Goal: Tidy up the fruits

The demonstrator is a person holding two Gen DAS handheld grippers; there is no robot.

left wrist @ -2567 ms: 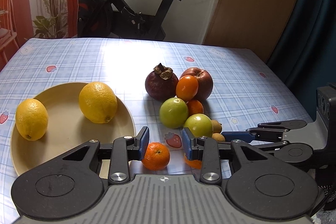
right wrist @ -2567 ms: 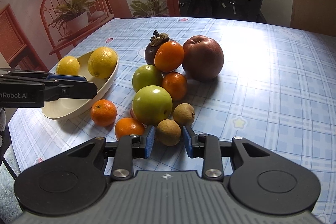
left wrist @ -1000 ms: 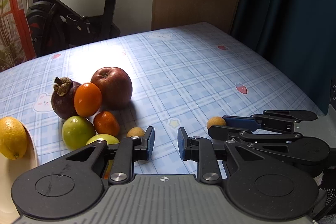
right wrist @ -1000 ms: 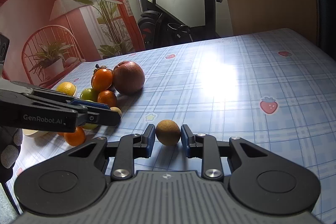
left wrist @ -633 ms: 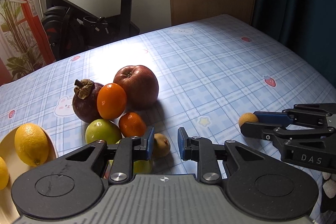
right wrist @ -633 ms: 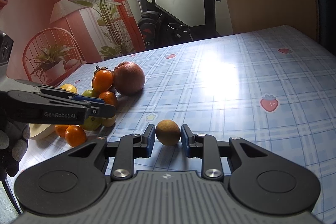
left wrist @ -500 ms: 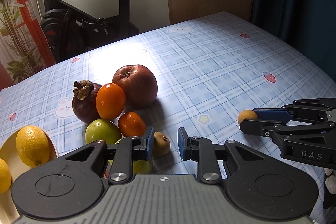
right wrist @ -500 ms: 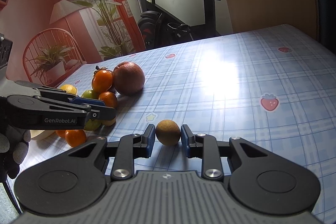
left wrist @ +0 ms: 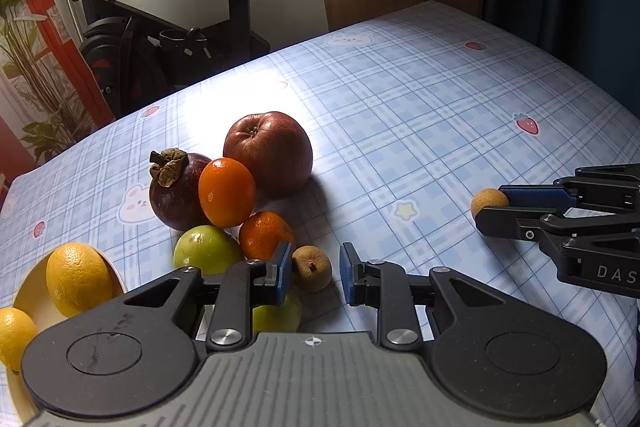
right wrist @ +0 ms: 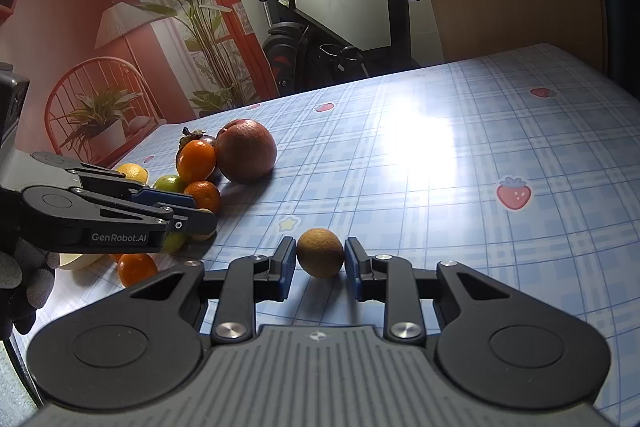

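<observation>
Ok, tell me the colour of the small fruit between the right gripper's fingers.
Brown-tan small fruit, clearest in the right wrist view.

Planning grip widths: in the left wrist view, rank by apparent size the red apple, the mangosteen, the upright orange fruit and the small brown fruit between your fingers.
1. red apple
2. mangosteen
3. upright orange fruit, though partly overlapping the mangosteen
4. small brown fruit, smallest despite being nearest the camera

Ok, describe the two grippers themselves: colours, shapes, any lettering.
Both are matte black with a ribbed grey front plate, round black housings either side, silver screws and blue pads on the fingers. The left gripper reads "GenRobot.AI" on its side; the right gripper shows "DAS". A dark grey glove is on the left hand.
</observation>
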